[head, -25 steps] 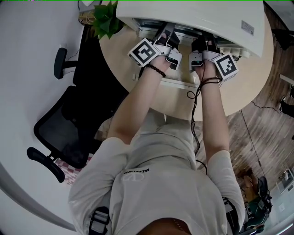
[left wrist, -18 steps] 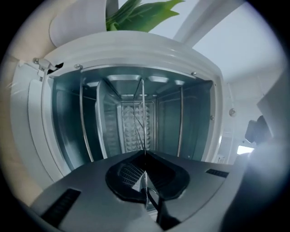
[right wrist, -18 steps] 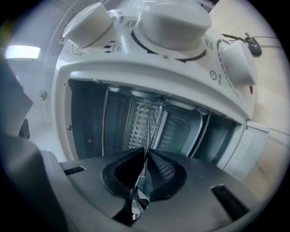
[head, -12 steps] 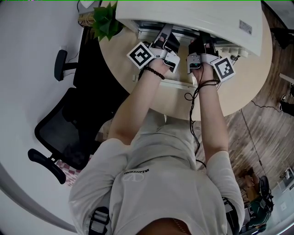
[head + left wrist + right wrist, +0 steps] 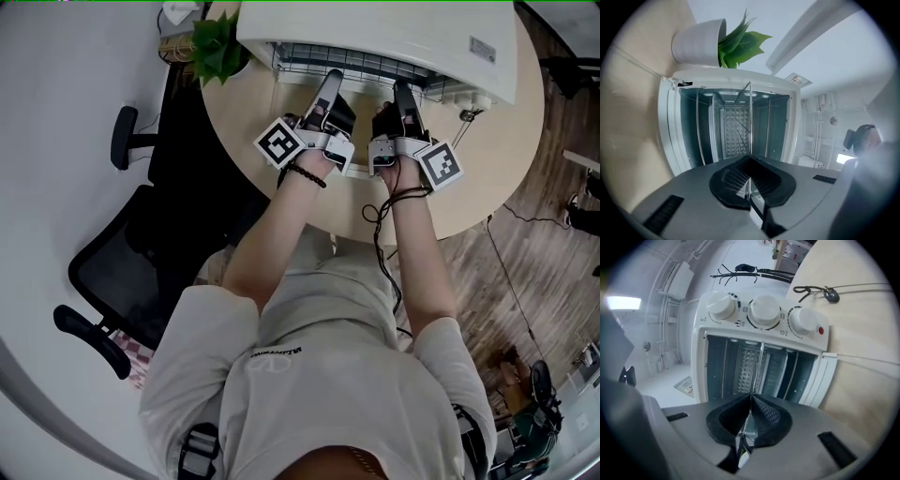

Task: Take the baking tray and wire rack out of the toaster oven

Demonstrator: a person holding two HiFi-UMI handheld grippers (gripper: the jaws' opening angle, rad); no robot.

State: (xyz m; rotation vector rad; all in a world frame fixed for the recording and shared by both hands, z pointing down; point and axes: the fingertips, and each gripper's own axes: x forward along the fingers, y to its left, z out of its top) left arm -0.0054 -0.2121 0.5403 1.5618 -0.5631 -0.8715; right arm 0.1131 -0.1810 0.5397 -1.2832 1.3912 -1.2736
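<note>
Clamped in left tongs (image 5: 749,187), with right tongs (image 5: 751,416) closing on it: wire rack (image 5: 352,58) front edge, partly out of toaster oven (image 5: 375,28) on bench (image 5: 487,169). Visible only in right gripper view: three knobs (image 5: 764,311). Oven-top label (image 5: 483,50) illegible.

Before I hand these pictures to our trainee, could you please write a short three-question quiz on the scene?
1. True or false: the door of the toaster oven is shut.
2. What are the left tongs clamped on? A: the wire rack. B: a mug. C: a spoon.
3. How many knobs does the oven's front panel carry?

Key: 1 false, the door is open. 2 A. 3 three.
</note>
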